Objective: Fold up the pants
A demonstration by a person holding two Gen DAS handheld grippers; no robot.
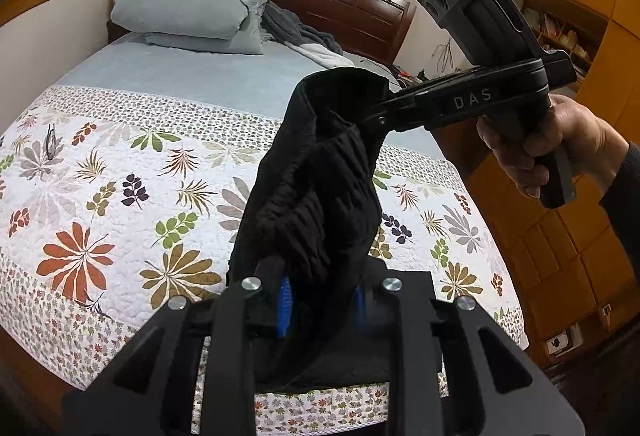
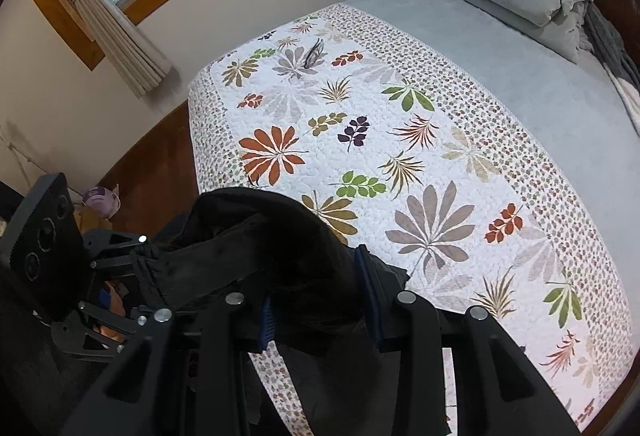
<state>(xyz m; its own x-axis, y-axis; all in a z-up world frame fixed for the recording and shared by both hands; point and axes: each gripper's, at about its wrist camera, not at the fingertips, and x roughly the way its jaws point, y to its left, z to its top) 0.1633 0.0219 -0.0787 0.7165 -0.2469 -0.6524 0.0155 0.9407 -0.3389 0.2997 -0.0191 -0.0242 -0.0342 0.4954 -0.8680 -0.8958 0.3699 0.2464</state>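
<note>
The black pants [image 1: 320,180] hang bunched in the air above the floral quilt [image 1: 120,196], held between both grippers. My left gripper [image 1: 322,304] is shut on the lower part of the cloth, its blue pads pressed into it. My right gripper [image 1: 374,116] comes in from the right and is shut on the upper edge of the pants. In the right wrist view the pants [image 2: 256,252] bulge over my right gripper [image 2: 320,312], which clamps them. The left gripper's body [image 2: 44,248] shows at the far left there.
The bed has a grey-blue sheet [image 1: 192,72] and stacked grey pillows [image 1: 188,4] at the headboard. Eyeglasses [image 1: 51,142] lie on the quilt at far left; they also show in the right wrist view [image 2: 314,54]. Wooden cabinets [image 1: 580,16] stand right of the bed.
</note>
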